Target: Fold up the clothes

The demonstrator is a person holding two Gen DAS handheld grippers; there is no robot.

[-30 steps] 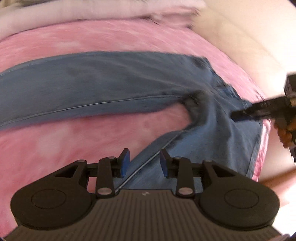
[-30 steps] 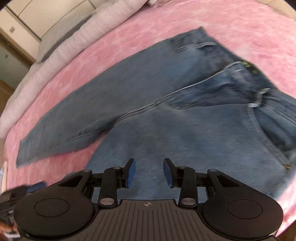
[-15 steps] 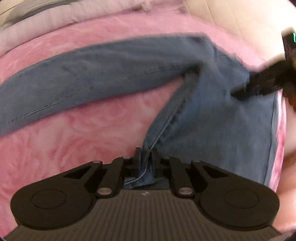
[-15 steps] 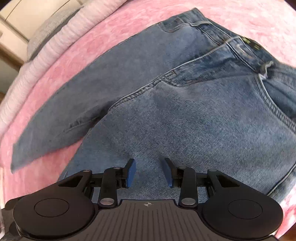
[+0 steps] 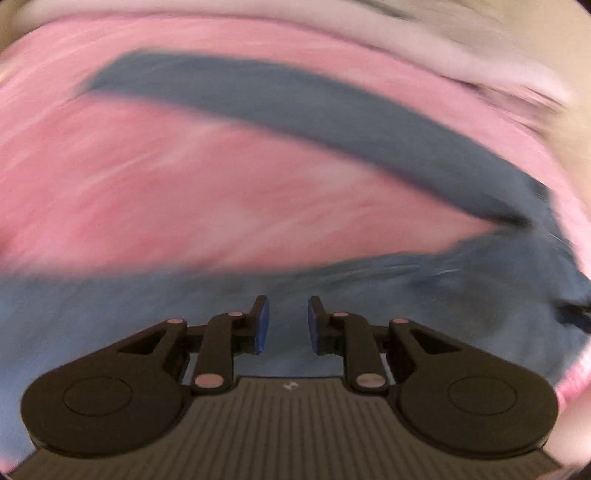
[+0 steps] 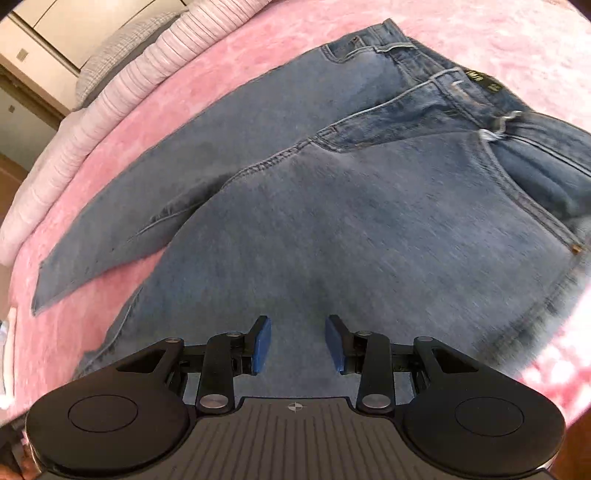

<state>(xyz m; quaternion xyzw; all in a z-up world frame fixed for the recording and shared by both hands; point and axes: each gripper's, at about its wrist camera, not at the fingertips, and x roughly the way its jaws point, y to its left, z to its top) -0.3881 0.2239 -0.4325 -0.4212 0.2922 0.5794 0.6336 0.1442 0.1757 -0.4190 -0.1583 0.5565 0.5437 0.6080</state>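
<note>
A pair of blue jeans [image 6: 369,206] lies on a pink blanket [image 6: 184,96], legs spread apart, waistband [image 6: 476,88] at the far right. My right gripper [image 6: 297,345] is open and empty just above the near leg. In the left wrist view, which is blurred by motion, the jeans [image 5: 332,122] show as a far leg across the top and a near leg [image 5: 110,314] under my left gripper [image 5: 284,325]. The left gripper is open and empty.
A pale pink ribbed bedcover [image 6: 129,85] and a grey pillow [image 6: 122,51] lie along the far edge of the bed. Cream cupboard doors [image 6: 74,22] stand behind. The pink blanket [image 5: 221,184] shows between the two legs.
My left gripper was shut on the near leg's edge half a second ago; it has opened, let go and swung left. My right gripper stayed open and moved closer over the near leg.
</note>
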